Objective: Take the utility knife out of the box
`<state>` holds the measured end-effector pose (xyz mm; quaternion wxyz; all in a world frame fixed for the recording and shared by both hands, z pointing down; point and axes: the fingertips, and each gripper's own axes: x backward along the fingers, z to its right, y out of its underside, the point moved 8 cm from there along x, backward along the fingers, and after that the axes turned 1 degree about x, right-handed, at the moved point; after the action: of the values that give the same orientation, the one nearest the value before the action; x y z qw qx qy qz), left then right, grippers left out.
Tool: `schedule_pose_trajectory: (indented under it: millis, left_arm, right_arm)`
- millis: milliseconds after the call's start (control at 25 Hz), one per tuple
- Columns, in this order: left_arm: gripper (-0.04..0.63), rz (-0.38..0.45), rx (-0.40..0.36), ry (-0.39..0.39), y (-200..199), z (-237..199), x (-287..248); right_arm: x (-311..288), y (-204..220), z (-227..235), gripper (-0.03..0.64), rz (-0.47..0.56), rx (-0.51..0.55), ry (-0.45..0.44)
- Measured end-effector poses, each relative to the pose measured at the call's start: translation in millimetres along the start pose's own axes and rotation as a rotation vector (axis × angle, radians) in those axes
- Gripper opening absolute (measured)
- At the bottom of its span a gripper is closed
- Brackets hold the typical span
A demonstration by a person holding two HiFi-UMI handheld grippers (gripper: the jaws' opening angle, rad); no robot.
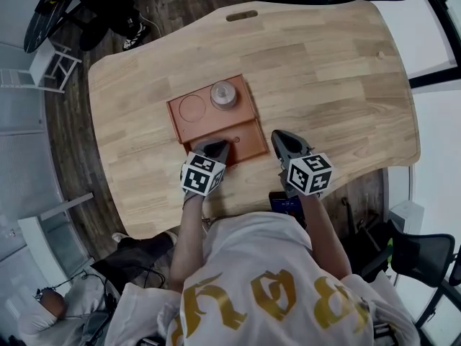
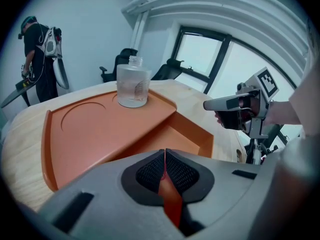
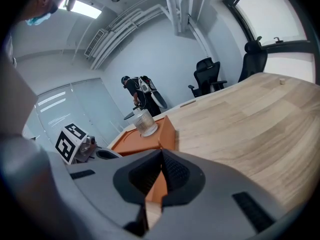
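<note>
The utility knife cannot be made out in any view. The only part of the orange box [image 1: 216, 125] [image 2: 100, 134] [image 3: 168, 133] where it could lie unseen is the near-left corner, which the left gripper [image 1: 210, 148] [image 2: 164, 153] covers from above. The sunken front compartment [image 1: 246, 143] [image 2: 182, 140], along the box's near edge, shows only smooth orange floor with a tiny dark mark. The left gripper's ribbed black pads are pressed together. Only a dim orange sliver shows in the slot below them, too shadowed to tell from the box itself, and nothing is visibly pinched. The right gripper [image 1: 284, 140] [image 2: 214, 104] [image 3: 161, 155] hovers just beside the box's near-right corner, over bare wood. Its jaws are also closed tip to tip, with orange wall and pale plank seen through the gap beneath. The box looks like matte moulded plastic, rectangular with rounded corners. Its raised upper deck carries a shallow circular recess [image 1: 192, 107] [image 2: 82, 113] on the left. Beside the recess, at the far-right of the deck, stands a squat clear glass jar [image 1: 224, 94] [image 2: 133, 87] [image 3: 144, 122] with a threaded neck, upright and lidless. The box sits on a light wooden table [image 1: 324, 71] [image 2: 20, 149] [image 3: 270, 119] made of jointed planks with curved edges. Beyond the box's far side a person [image 2: 42, 54] [image 3: 138, 95] stands small and indistinct.
</note>
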<state>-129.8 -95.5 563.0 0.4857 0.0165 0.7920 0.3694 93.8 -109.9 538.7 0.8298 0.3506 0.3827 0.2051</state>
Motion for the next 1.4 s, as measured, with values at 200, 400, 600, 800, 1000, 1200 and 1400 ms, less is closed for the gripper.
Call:
schedule_pose_trajectory:
  millis: [200,400,600,800,1000,1200,1400]
  left_arm:
    - [0.012,-0.040,-0.026,0.002,2.6,-0.3,-9.1]
    - [0.014,-0.091,-0.075,0.007,2.5,-0.1,-18.1]
    - [0.014,-0.115,-0.077,0.033,1.5,-2.0,-26.6]
    - [0.092,-0.178,-0.154,0.049,4.7,0.4,-35.4]
    - [0.094,-0.210,-0.206,0.044,6.4,2.9,-39.9]
    - [0.094,-0.221,-0.301,0.025,7.3,6.1,-41.5]
    - [0.094,-0.240,-0.350,0.004,8.3,9.7,-42.6]
  right_arm:
    - [-0.3,6.9,7.6,0.012,-0.016,-0.013,0.012]
    - [0.2,9.7,14.1,0.011,-0.027,-0.027,0.019]
    - [0.3,10.8,21.2,0.011,-0.015,-0.050,0.019]
    - [-2.5,12.2,23.6,0.011,-0.048,-0.010,0.025]
    - [-4.5,14.4,25.0,0.011,-0.068,0.003,0.025]
    - [-5.2,17.9,24.3,0.011,-0.086,0.020,0.020]
    - [-5.2,20.1,25.1,0.011,-0.088,0.011,0.024]
